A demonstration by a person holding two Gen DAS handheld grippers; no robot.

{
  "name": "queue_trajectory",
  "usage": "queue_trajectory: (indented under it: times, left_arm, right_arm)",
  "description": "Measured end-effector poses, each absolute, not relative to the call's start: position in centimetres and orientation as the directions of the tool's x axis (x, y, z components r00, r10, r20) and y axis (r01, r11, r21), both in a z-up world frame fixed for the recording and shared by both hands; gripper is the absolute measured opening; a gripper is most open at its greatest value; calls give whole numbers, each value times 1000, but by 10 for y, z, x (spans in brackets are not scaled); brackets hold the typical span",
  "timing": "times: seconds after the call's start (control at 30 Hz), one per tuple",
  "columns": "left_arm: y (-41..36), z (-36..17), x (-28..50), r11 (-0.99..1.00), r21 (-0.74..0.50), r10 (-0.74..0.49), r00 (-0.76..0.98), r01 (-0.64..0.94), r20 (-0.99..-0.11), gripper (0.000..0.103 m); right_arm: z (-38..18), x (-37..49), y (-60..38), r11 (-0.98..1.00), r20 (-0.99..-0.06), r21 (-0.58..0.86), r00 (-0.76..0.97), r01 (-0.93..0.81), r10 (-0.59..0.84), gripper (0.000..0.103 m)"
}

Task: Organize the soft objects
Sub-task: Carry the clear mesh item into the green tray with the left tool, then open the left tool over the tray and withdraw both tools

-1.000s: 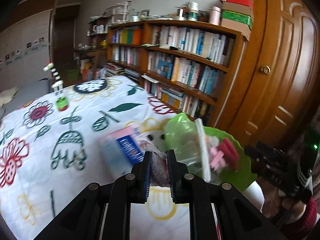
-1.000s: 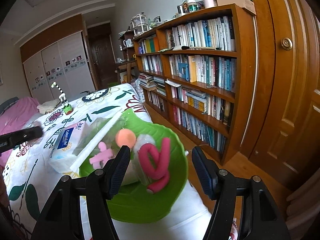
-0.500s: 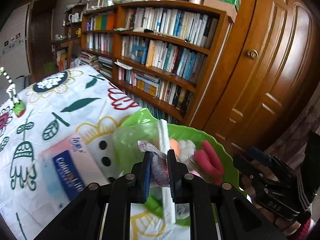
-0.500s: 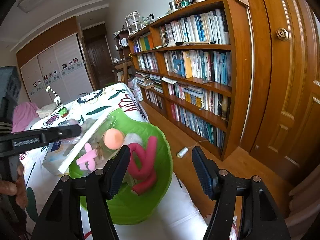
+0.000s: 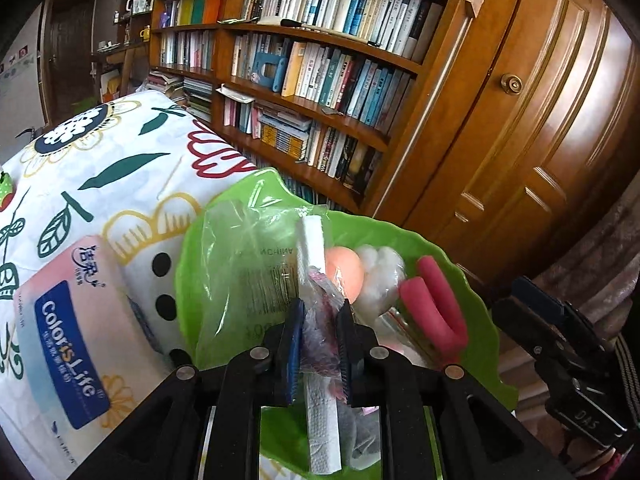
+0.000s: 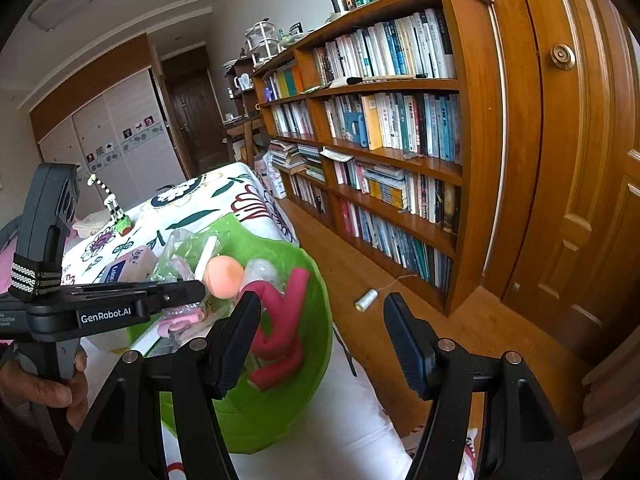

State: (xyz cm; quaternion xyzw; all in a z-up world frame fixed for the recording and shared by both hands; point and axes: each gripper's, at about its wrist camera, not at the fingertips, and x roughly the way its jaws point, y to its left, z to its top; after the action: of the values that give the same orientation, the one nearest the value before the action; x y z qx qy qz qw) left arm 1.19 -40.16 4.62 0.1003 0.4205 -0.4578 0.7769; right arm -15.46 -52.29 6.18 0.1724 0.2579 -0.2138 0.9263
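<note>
- Flower-printed bed fills the left wrist view's left half.
- Leaf-shaped green plastic bowl lies centre-right, directly under the left gripper.
- Crumpled clear plastic wrapper sits between its narrow, opening jaws, ready to drop.
- Right gripper hangs half-wide, empty.

Glossy green plastic bowl, crinkly clear plastic bag, polished wood bookshelf

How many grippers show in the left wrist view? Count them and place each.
2. The left gripper, jaws opening around a crumpled clear plastic bag, over the green leaf-shaped plastic tray; the right gripper beside the tray's right edge.
</note>
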Motion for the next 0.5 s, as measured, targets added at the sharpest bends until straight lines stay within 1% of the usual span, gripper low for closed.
queue_trajectory:
  times: [0.03, 0.07, 0.1, 0.13, 0.17, 0.2, 0.23, 0.33, 0.4, 0.5]
  left_arm:
    - [-402, 46, 11, 557, -231, -629, 223, 798, -745, 23]
    - [-402, 46, 10, 553, -233, -631, 220, 800, -744, 33]
    - [-403, 47, 9, 547, -235, -634, 213, 803, -744, 50]
    - [-404, 47, 7, 539, -241, -638, 204, 807, -743, 59]
    - [-405, 47, 7, 531, -249, -643, 194, 810, -741, 79]
    - [-405, 47, 5, 520, -259, -653, 183, 814, -735, 91]
    - [-404, 49, 2, 515, -259, -659, 184, 817, -729, 94]
    - [-404, 56, -4, 518, -231, -666, 219, 823, -713, 96]
    - [-402, 61, -6, 518, -223, -666, 226, 826, -711, 102]
    - [-396, 66, -4, 531, -234, -670, 234, 815, -704, 102]
  right_arm:
    - [62, -155, -523, 850, -551, 209, 776, 484, -307, 65]
    - [62, -155, -523, 850, -551, 209, 776, 484, -307, 65]
    - [62, -155, -523, 850, -549, 208, 777, 484, -308, 65]
    - [62, -155, -523, 850, -548, 207, 777, 484, -309, 65]
    - [62, -155, -524, 850, -547, 207, 777, 485, -310, 65]
    - [61, -156, -523, 850, -546, 207, 778, 485, -312, 65]
    - [62, -156, -523, 850, -544, 207, 779, 485, -312, 65]
    - [63, -157, -522, 851, -543, 204, 779, 484, -313, 65]
    - [63, -158, -521, 851, -544, 204, 779, 484, -312, 65]
    - [64, -159, -518, 856, -551, 200, 778, 476, -303, 65]
